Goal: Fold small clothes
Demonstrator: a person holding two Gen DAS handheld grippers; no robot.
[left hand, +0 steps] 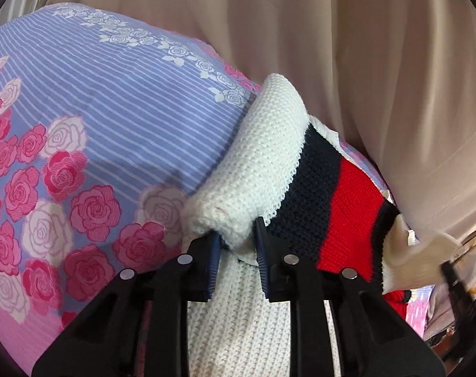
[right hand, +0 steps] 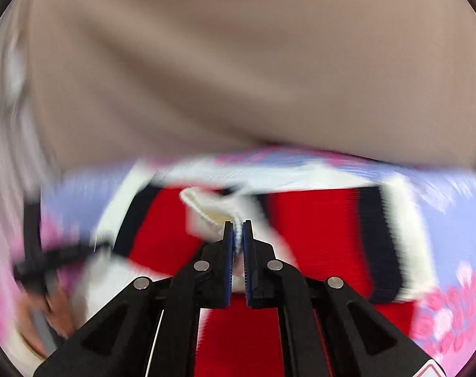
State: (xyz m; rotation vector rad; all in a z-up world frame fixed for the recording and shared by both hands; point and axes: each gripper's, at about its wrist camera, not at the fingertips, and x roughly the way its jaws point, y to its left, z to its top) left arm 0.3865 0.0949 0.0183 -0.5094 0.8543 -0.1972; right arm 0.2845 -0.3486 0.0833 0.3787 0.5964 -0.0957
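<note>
Mid-fold, by the look of it: knit sweater (left hand: 269, 169) lay on the rose-printed bedsheet (left hand: 81, 119), near its far edge, with a beige curtain (left hand: 363, 47) hanging just behind. White knit sleeve or edge (left hand: 225, 188) was rolled over and pinched in the left gripper (left hand: 238, 245), jaws drawn narrow with the fabric bunched between the pads. Right gripper (right hand: 236, 235) was clamped almost fully together on a thin white hem or cuff (right hand: 206, 210) over the red panel (right hand: 316, 220) of the same sweater.

Judged as the start of a fold, both corners taken up and ready to be carried across. Next move would likely call for lifting both held edges together, keeping them level, and laying them over the body of the garment without dragging the sheet along. Loose knit could stretch or slip from the narrower right-hand pinch.

Left wrist view gave a sharp look at the white, navy and red bands and the rolled white part; the other gripper appeared only as a blurred shape at the right edge. Right wrist view was heavily smeared, yet showed the broad red front with navy and white borders on both sides, hidden from the left view. Whether the garment was otherwise flat could not be told.
</note>
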